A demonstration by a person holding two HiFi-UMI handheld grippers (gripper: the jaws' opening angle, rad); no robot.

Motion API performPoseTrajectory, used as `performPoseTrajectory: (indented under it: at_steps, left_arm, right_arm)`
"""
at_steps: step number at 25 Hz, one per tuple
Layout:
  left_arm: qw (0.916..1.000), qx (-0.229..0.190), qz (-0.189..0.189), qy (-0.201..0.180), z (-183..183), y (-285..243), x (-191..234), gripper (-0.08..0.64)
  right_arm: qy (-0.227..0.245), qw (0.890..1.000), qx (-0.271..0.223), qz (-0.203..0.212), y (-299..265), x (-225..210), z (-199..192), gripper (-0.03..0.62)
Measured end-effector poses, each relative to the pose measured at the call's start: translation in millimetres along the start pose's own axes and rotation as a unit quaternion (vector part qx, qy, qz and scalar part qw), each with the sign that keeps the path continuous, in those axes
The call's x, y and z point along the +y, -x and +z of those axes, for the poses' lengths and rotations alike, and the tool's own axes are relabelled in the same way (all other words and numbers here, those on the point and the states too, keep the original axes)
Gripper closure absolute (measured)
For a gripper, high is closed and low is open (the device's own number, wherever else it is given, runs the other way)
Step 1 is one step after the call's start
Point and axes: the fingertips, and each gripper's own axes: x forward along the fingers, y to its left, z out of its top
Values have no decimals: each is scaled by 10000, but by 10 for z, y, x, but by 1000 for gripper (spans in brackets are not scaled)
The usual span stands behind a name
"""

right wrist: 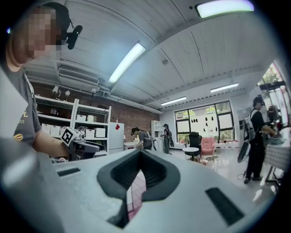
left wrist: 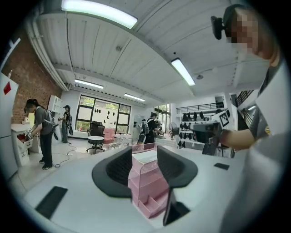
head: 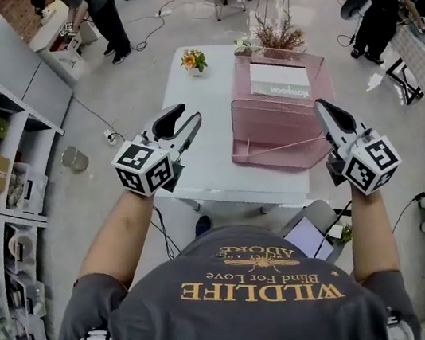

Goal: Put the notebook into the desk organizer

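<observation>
Grey gold-lettered T-shirt [head: 244, 313]; left claw [head: 186, 118] and right claw [head: 321, 106] black-jawed with white marker cubes.

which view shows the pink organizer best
Head view: the whole pink organizer sits on the white table, seen from above. The left gripper view shows only its near compartments between the jaws; the right gripper view only a pink sliver.

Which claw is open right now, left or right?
The left claw: its jaws stand clearly apart with nothing between them, whereas the right claw has its tips together.

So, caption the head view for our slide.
Left claw and right claw flank a translucent pink plastic desk organizer on a white table.
</observation>
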Motion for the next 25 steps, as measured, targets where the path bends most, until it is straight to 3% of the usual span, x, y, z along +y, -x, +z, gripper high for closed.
performPoseTrajectory:
  at_steps: [5,10,13,18,25]
  left_arm:
    - [9997,-205,-12,116,-25,548,-46,430]
    - [9990,-376,28,240,-72,1036,273,505]
    - [9991,-380,10,185,-86,1270,570,559]
    - [9992,-330,-228,81,-116,1577,961,560]
    - [9971,-528,-435,329,-96,1591,1121,560]
  right_arm:
    - [-130,9994,-13,330,-265,422,-62,592]
    - [-240,9989,45,396,-585,903,-229,592]
    - [-337,9990,58,277,-811,1173,-336,592]
    - [-462,9989,41,-39,-1083,1519,-405,592]
    - [-391,9986,213,-277,-1039,1629,-386,592]
